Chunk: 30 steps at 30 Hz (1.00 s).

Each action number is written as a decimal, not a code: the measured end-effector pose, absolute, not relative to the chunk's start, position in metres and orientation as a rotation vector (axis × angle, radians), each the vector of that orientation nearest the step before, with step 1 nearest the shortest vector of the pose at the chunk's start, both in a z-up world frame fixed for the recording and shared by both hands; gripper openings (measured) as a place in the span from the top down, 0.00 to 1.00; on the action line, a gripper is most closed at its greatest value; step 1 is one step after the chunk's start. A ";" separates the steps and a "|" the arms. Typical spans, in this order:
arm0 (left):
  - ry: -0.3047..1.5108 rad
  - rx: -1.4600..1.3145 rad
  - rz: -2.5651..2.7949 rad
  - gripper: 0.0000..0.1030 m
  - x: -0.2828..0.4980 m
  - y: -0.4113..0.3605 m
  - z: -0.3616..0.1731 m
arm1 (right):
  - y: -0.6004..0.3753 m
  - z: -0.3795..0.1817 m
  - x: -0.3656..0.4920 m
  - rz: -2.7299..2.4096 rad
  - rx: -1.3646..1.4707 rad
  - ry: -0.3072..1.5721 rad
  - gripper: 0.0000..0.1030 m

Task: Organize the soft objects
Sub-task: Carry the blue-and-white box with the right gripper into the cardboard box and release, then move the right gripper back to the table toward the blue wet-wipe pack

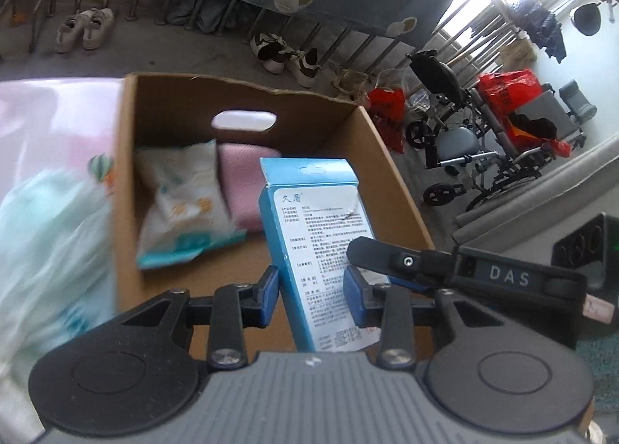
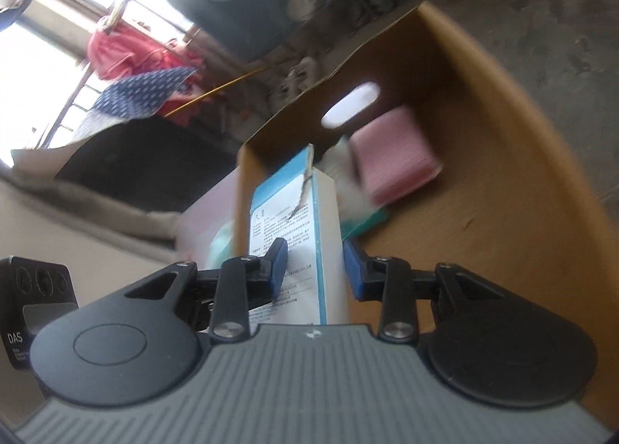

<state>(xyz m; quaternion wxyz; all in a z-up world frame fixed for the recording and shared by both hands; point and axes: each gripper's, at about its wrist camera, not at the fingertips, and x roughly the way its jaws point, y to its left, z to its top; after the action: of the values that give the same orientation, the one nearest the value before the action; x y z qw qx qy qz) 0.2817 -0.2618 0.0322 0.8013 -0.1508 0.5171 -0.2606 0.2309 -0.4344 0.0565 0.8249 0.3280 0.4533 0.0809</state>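
An open cardboard box (image 1: pixel 162 127) sits on the floor, a hand-slot cut in its far wall. Inside lie a folded pink cloth (image 1: pixel 241 188) and a white wipes packet (image 1: pixel 182 208), side by side. A blue and white carton (image 1: pixel 325 250) hangs over the box, clamped by both the left gripper (image 1: pixel 313 289) and the right gripper (image 2: pixel 315 268), whose blue pads press its sides.

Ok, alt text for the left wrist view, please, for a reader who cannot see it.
The left tongs grip a blue and white carton above an open cardboard box, while the right tongs' finger also reaches onto the carton. Inside the box lie a pink folded cloth and a white soft pack; shoes and a wheelchair stand behind.
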 end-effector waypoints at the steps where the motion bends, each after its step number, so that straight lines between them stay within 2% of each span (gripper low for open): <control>1: 1.112 -0.328 -0.556 0.64 0.291 -0.268 0.031 | -0.441 0.057 0.238 0.163 0.678 0.957 0.70; 5: 1.116 -0.351 -0.549 0.57 0.327 -0.303 0.023 | -0.456 0.061 0.269 0.099 0.571 0.907 0.71; 6: 1.118 -0.346 -0.536 0.54 0.334 -0.309 0.020 | -0.462 0.062 0.275 0.069 0.541 0.894 0.72; 7: 1.124 -0.338 -0.508 0.46 0.341 -0.315 0.015 | -0.467 0.062 0.280 0.044 0.518 0.881 0.72; 8: 1.128 -0.326 -0.481 0.44 0.345 -0.319 0.012 | -0.474 0.061 0.283 0.030 0.512 0.862 0.72; 14: 1.140 -0.268 -0.462 0.43 0.340 -0.322 0.003 | -0.498 0.050 0.270 0.013 0.542 0.840 0.72; 18: 1.115 -0.260 -0.453 0.42 0.326 -0.305 0.016 | -0.502 0.048 0.252 0.007 0.569 0.847 0.72; 21: 1.076 -0.254 -0.452 0.38 0.308 -0.288 0.038 | -0.500 0.059 0.223 0.022 0.601 0.835 0.72; 24: 1.014 -0.237 -0.444 0.29 0.282 -0.268 0.065 | -0.491 0.076 0.195 0.054 0.612 0.807 0.68; 26: 0.969 -0.223 -0.438 0.23 0.261 -0.253 0.083 | -0.482 0.088 0.175 0.082 0.612 0.782 0.58; 30: 0.897 -0.214 -0.439 0.17 0.216 -0.216 0.109 | -0.453 0.120 0.136 0.133 0.611 0.745 0.53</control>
<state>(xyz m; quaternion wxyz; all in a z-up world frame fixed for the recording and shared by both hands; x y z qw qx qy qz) 0.2155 -0.2157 0.1088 0.8724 -0.1026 0.4293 -0.2099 0.1362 -0.4526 0.1203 0.8841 0.2935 0.3580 0.0641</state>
